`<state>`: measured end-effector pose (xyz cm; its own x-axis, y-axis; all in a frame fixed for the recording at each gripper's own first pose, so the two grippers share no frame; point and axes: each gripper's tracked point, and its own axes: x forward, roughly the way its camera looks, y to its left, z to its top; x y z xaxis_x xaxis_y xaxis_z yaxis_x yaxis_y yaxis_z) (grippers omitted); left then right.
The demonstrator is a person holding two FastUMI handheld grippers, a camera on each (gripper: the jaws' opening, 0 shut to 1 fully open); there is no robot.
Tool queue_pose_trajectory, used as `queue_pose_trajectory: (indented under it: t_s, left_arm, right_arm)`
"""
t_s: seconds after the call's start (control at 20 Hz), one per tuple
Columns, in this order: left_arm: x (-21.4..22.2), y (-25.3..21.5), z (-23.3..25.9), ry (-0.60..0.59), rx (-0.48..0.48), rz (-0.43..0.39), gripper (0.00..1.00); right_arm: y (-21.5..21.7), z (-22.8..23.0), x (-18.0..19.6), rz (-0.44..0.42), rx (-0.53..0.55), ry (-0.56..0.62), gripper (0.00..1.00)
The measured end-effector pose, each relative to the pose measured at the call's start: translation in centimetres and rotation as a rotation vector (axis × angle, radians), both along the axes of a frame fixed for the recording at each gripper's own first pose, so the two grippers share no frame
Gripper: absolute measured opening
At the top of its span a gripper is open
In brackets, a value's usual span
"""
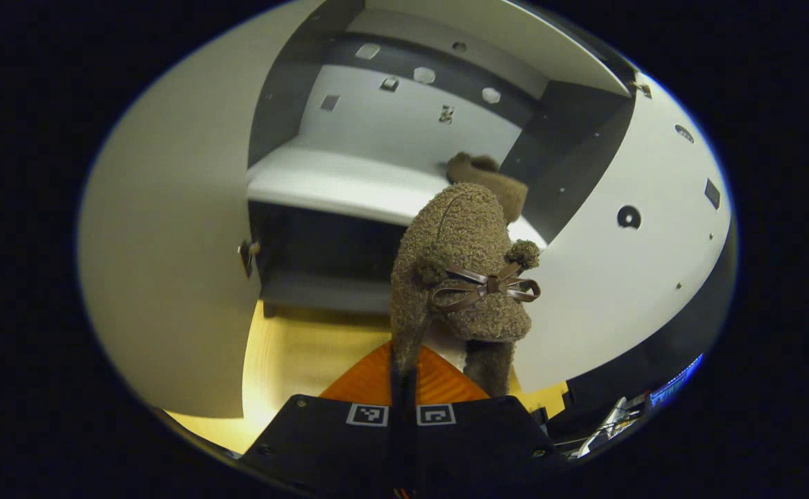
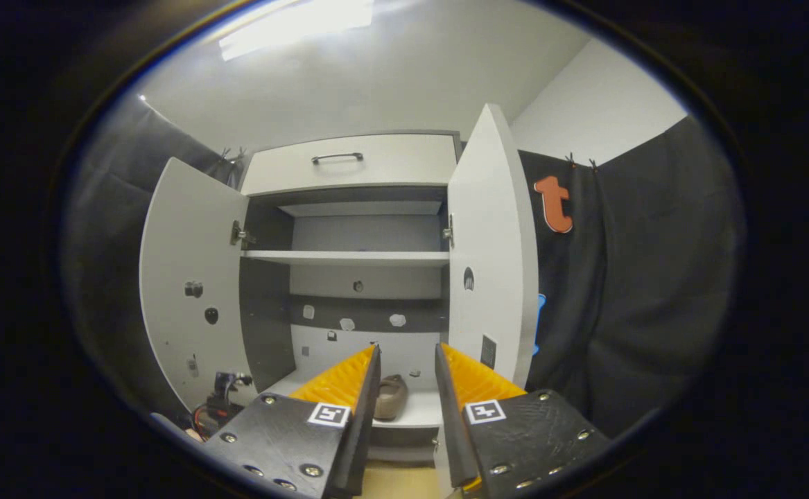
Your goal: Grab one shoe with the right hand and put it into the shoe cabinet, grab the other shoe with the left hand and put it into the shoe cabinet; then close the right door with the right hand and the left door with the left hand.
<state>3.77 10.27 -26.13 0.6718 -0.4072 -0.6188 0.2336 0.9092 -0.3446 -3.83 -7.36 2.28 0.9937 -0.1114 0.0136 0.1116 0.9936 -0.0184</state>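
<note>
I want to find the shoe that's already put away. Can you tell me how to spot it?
Find the white shoe cabinet with both doors open. On its lower shelf lies a brown shoe, alone; the other, a fuzzy shoe with a bow, is clamped in the left gripper.

Left gripper (image 1: 404,388): two broad matte black finger mounts side by side, each bearing a small square black-and-white coded marker near the inner top corner, a few small screws at the outer edges, ribbed finger faces rising ahead to a shared point, a dark cable or strap running up the centre seam. Right gripper (image 2: 407,360): two black angular mounts with a faintly textured surface, one square coded marker on each, round silver screw heads along the edges and lower corners, wedge-shaped fingers (image 2: 342,378) with ridged inner faces tapering forward, dark edging along each inner side.
</note>
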Motion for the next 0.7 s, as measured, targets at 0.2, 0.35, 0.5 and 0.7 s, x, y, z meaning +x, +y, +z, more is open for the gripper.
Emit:
queue_pose_trajectory:
  t_s: [0.2, 0.35, 0.5, 0.7]
  left_arm:
    - [0.2, 0.9, 1.5, -0.074, -0.019, -0.002, 0.01]
    - [0.6, 0.6, 1.3, -0.133, 0.003, -0.011, 0.0]
    - [1.2, 0.9, 0.7, -0.159, 0.028, 0.0, 0.0]
    - [1.2, 2.0, 1.5, -0.116, 0.054, 0.053, 0.0]
  right_arm:
    - [-0.8, -0.3, -0.1, -0.016, 0.009, 0.007, 0.46]
    - [-2.0, -0.7, -0.3, -0.042, 0.018, 0.008, 0.43]
    - [-3.3, -1.3, -0.2, -0.071, 0.036, 0.02, 0.43]
    - [-4.3, -1.7, -0.4, -0.076, 0.042, 0.027, 0.46]
